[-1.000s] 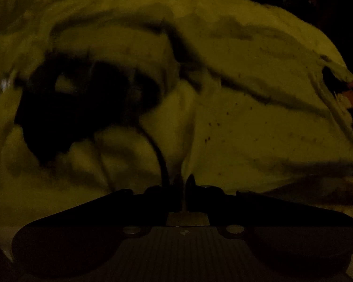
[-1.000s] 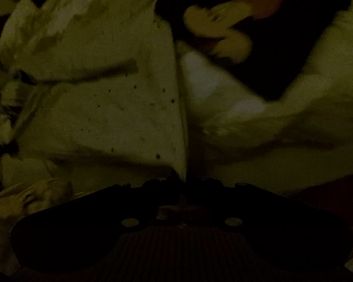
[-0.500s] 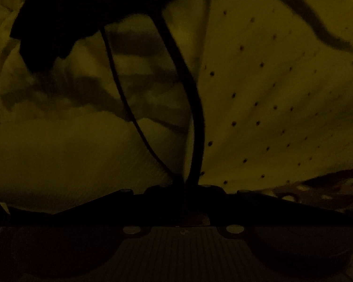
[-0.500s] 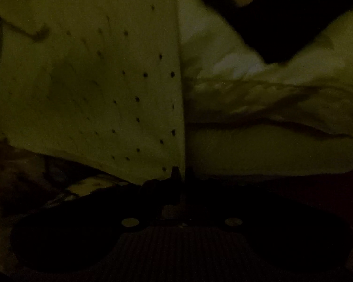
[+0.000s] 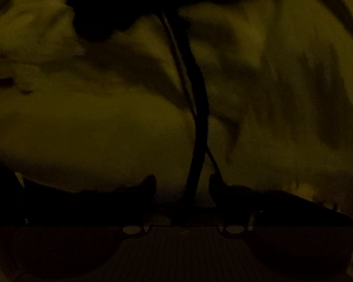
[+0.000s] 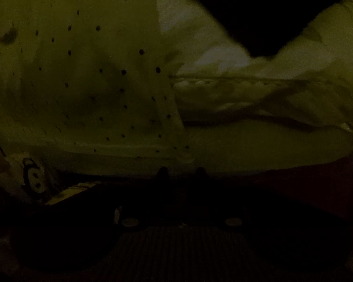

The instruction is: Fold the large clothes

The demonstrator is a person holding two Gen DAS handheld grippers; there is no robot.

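The scene is very dark. A large pale yellowish garment (image 5: pixel 94 129) fills the left wrist view, with a dark cord (image 5: pixel 198 108) running down its middle. My left gripper (image 5: pixel 182 183) is open, its fingertips apart on either side of the cord's lower end. In the right wrist view the same garment (image 6: pixel 82 82) shows a panel with small dark dots. My right gripper (image 6: pixel 181 172) has its fingertips a little apart at the cloth's lower edge, open.
A dark print patch (image 5: pixel 110 11) lies at the top of the garment in the left wrist view. A patterned cloth with a dark ring motif (image 6: pixel 33 178) lies at lower left in the right wrist view. A dark area (image 6: pixel 282 11) lies at upper right.
Both grippers were shut on the garment's edge; now both have opened and let go. The cloth has shifted closer and settled lower in both views.
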